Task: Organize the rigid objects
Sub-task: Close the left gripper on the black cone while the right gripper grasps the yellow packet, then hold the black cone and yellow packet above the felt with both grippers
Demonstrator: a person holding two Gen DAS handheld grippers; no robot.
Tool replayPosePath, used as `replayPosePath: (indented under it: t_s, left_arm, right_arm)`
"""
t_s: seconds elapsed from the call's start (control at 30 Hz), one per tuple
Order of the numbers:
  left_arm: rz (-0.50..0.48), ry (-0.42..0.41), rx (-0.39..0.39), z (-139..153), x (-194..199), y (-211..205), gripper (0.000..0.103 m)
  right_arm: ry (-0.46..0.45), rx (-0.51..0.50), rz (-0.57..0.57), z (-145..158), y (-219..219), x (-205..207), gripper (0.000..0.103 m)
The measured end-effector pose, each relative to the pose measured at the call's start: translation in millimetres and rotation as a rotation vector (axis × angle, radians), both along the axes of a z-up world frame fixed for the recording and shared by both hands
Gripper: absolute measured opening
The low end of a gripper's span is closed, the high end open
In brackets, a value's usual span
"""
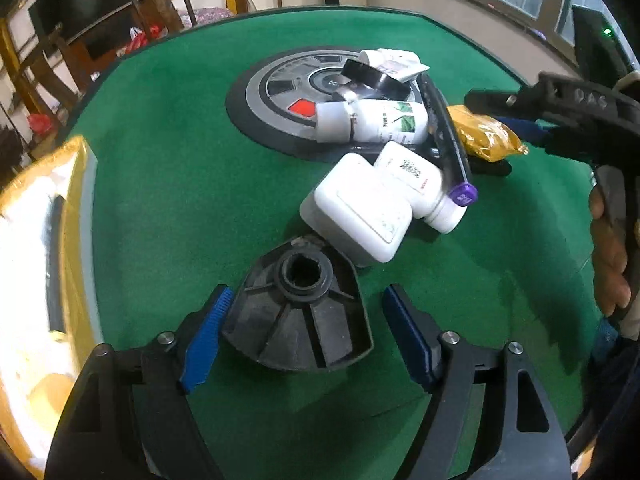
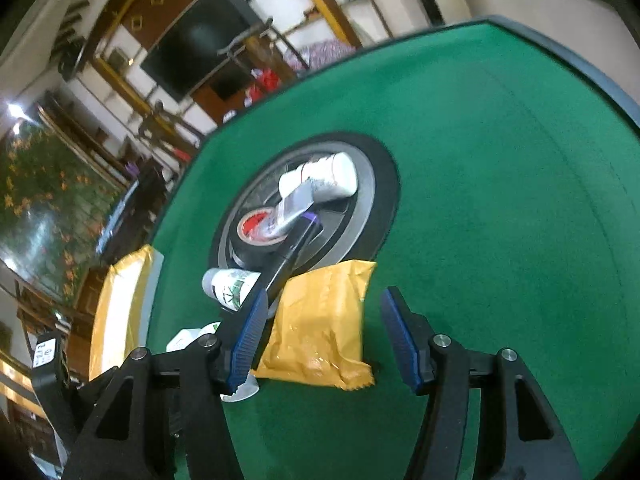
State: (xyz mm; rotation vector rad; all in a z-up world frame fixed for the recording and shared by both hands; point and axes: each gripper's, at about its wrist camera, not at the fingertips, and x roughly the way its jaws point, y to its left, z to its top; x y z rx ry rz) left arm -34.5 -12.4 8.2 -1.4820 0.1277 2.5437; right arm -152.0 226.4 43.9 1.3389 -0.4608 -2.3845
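Fingers of the left gripper [image 1: 304, 334] are spread wide around a black ribbed cap [image 1: 298, 316]; the left pad is touching or nearly so, the right stands clear, so nothing is gripped. Right gripper [image 2: 322, 336] is half open over a yellow packet [image 2: 320, 328], pads apart from it. Both items lie on the green bench [image 1: 168, 168] beside a pile of bottles [image 1: 372, 122]. Step judged: pre-grasp. Closure on each item is needed next.

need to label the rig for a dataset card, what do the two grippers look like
Both the left gripper and right gripper have black plastic arms with triangular cut-outs, silver pivot screws and ribbed blue finger pads. No cables or sleeve show.
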Motion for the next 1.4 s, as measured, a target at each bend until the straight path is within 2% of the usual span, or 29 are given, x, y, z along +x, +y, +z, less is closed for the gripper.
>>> replayPosePath:
  t_s: [0.07,0.2,0.3,0.33,0.4,0.43,0.47,0.63,0.83,1.0,1.4]
  left_arm:
    - [0.013,0.028,0.028,0,-1,-6,0.076]
    - [0.033,0.082,0.009,-2,-5,-4,0.077]
    - [0.035,0.110,0.007,-2,-5,-3,0.076]
    - [0.029,0.114,0.014,-2,-5,-3,0.073]
    - [0.035,0.127,0.013,-1,-4,-4,0.067]
    - [0.031,0.134,0.016,-1,-3,-4,0.065]
    - [0.027,0.137,0.021,-1,-3,-4,0.061]
    - [0.026,0.146,0.032,0,-2,-3,0.059]
    - [0.023,0.145,0.047,0,-1,-4,0.059]
    - [0.028,0.145,0.064,0,-1,-5,0.059]
    - [0.044,0.161,0.078,3,1,-9,0.059]
  right_arm:
    - [-0.007,0.068,0.004,-1,-8,1,0.054]
    - [-0.030,0.057,0.022,-5,-11,-4,0.054]
    - [-0.008,0.123,0.042,-4,-18,-3,0.056]
    - [0.002,0.139,0.052,-4,-19,-2,0.056]
    - [0.028,0.159,0.051,-5,-18,2,0.053]
    - [0.042,0.194,0.055,-4,-19,5,0.045]
    - [0.050,0.203,0.067,-4,-17,5,0.044]
    - [0.038,0.121,0.043,0,4,11,0.041]
    - [0.098,0.108,-0.023,13,25,23,0.041]
    - [0.104,0.089,-0.020,15,20,23,0.041]
    - [0.199,0.073,-0.042,33,13,31,0.041]
